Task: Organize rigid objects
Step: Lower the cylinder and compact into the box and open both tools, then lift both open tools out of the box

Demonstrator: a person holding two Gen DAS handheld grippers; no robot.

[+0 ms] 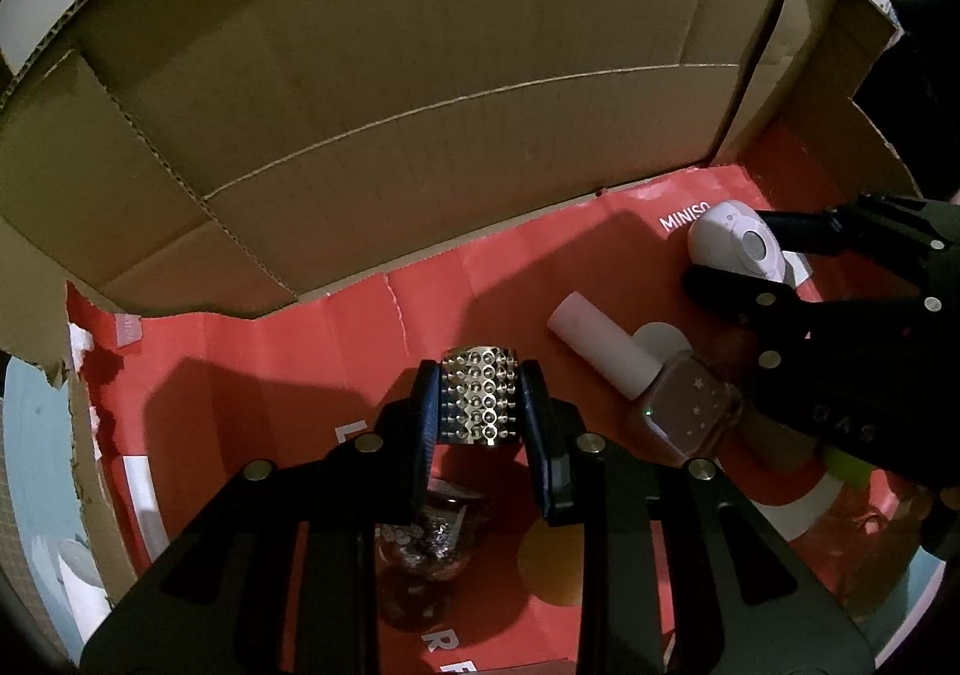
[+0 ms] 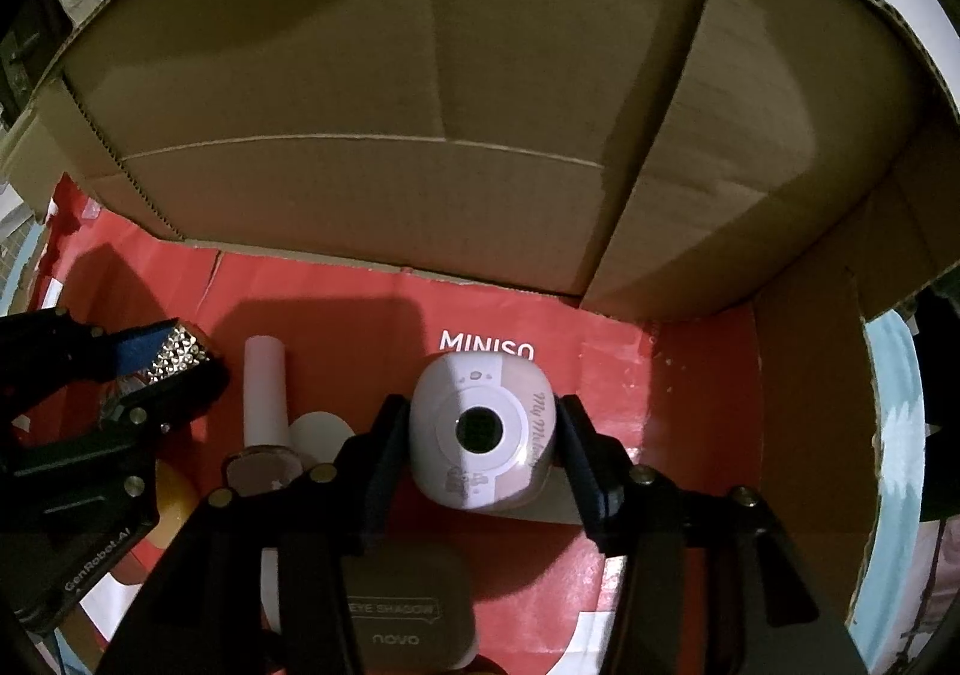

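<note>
The red box floor (image 1: 288, 351) is viewed steeply and closely past each gripper's fingers, and shared by both views.

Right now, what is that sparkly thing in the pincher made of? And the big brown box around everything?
The sparkly cap looks like shiny metal or metal-coated plastic, studded with rows of small round gems that catch the light; which one I cannot tell. The left gripper is clamped on it. The brown box is corrugated cardboard with a matt finish: its cut edges show the wavy inner layer.
</note>
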